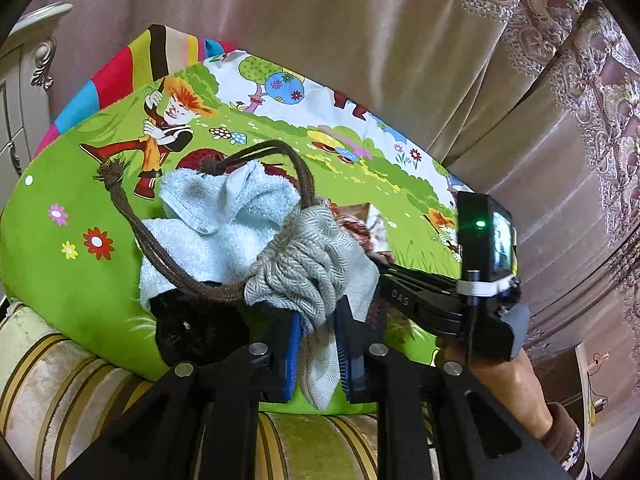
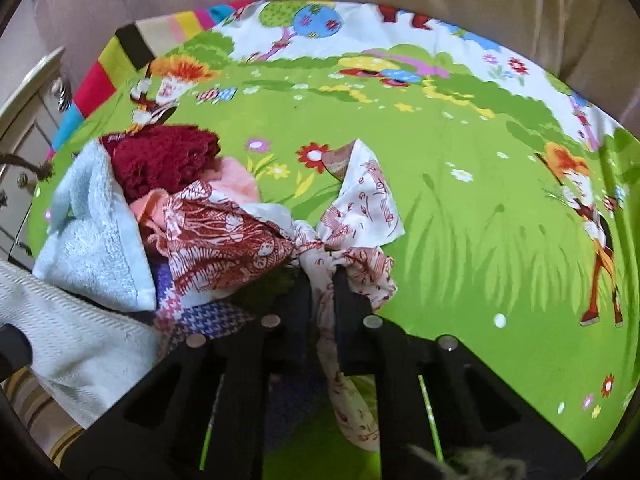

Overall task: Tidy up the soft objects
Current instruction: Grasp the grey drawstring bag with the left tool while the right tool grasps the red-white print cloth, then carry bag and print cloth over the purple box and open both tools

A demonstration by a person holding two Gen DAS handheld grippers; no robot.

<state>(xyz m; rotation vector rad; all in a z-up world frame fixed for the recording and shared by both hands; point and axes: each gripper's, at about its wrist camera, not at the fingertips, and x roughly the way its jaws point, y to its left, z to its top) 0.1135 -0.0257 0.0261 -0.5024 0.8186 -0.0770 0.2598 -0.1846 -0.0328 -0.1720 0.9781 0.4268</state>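
Note:
A heap of soft things lies on a green cartoon-print sheet (image 2: pixel 460 220). In the left wrist view my left gripper (image 1: pixel 318 312) is shut on a grey herringbone drawstring bag (image 1: pixel 308 264), whose brown cord (image 1: pixel 168 264) loops over a light blue towel (image 1: pixel 216 216). A dark red knit (image 1: pixel 200 160) lies behind the towel and a black fuzzy piece (image 1: pixel 192 324) under it. In the right wrist view my right gripper (image 2: pixel 322 280) is shut on a red-and-white patterned cloth (image 2: pixel 240 240). The red knit (image 2: pixel 160 160), a pink cloth (image 2: pixel 240 180), the blue towel (image 2: pixel 92 240) and a purple checked cloth (image 2: pixel 208 316) lie to its left.
A beige curtain (image 1: pixel 400 40) hangs behind the sheet. A carved pale cabinet (image 1: pixel 24 80) stands at the left. Striped upholstery (image 1: pixel 60 392) runs along the near edge. A multicoloured striped cushion (image 1: pixel 120 72) lies at the far left. A person's hand (image 1: pixel 500 372) holds the right gripper's handle.

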